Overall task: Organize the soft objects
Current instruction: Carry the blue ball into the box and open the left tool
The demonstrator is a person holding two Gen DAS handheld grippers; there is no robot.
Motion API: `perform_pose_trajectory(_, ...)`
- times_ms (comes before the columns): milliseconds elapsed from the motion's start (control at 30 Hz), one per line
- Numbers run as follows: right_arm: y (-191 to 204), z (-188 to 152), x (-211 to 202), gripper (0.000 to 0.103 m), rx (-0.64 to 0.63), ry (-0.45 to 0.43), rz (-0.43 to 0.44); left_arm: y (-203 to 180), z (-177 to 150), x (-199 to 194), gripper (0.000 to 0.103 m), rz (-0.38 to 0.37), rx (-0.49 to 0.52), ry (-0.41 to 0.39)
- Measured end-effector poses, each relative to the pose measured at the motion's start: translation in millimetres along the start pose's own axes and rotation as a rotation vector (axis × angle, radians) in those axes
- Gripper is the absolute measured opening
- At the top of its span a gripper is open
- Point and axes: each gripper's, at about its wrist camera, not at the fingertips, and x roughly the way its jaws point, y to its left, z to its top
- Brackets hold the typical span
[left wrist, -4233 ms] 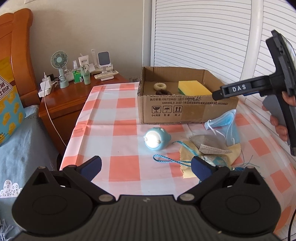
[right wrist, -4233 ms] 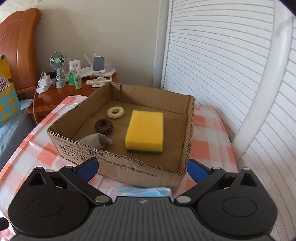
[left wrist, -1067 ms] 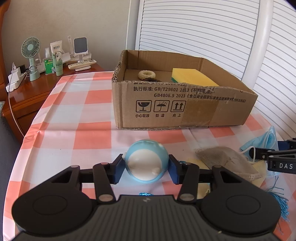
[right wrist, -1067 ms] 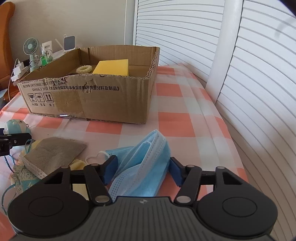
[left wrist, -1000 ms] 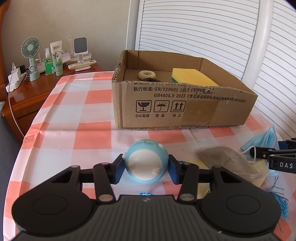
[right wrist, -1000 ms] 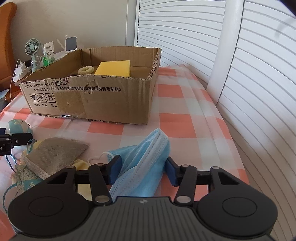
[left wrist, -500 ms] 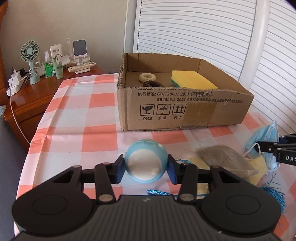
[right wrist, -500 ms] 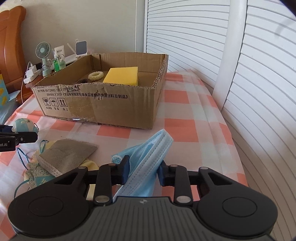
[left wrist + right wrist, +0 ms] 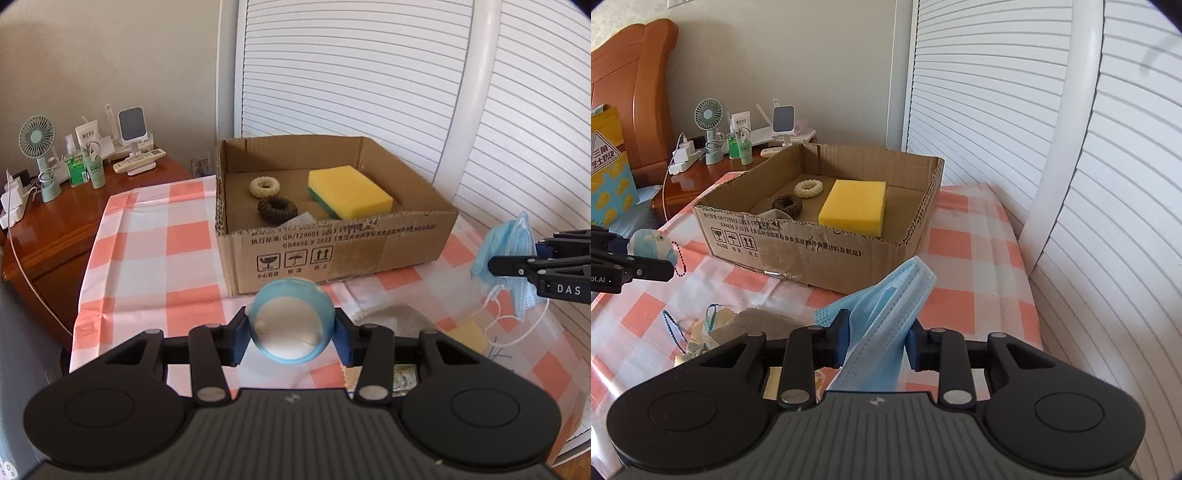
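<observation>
Left hand-held gripper (image 9: pixel 291 334) clamps a round blue-and-white plush ball (image 9: pixel 290 325); right hand-held gripper (image 9: pixel 875 343) pinches a pleated blue mask (image 9: pixel 886 325).

grey pouch (image 9: pixel 772 215) half hidden behind box wall (image 9: pixel 798 243) | plush ball (image 9: pixel 290 325) blurred

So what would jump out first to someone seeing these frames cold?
Probably the two loads in the air: the left gripper is clamped on a round blue plush toy, and the right gripper pinches a blue face mask. Behind them on the checked tablecloth stands an open cardboard box, with a bright yellow sponge inside.
</observation>
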Motion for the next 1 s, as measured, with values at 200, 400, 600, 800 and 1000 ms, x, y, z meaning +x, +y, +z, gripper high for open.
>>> perform_pose_trajectory(200,0,14,-10,0.035,-0.040,-0.023,0.020,-3,34,-3,0.045,-0.012,0.037,-0.043)
perform_pose_trajectory(400,-3,29,-12,0.035,-0.052,-0.036,0.045,-9,76,18,0.045,-0.011,0.066,-0.082)
perform_pose_trajectory(600,-10,43,-15,0.035,-0.068,-0.060,0.039,-20,105,52,0.045,-0.027,0.082,-0.075)
perform_pose_trajectory(800,-16,56,-12,0.035,-0.081,-0.078,0.022,-31,120,83,0.045,-0.020,0.091,-0.060)
perform_pose_trajectory(1000,-14,69,-9,0.035,-0.111,-0.091,0.023,-26,130,110,0.093,0.035,0.044,-0.047)
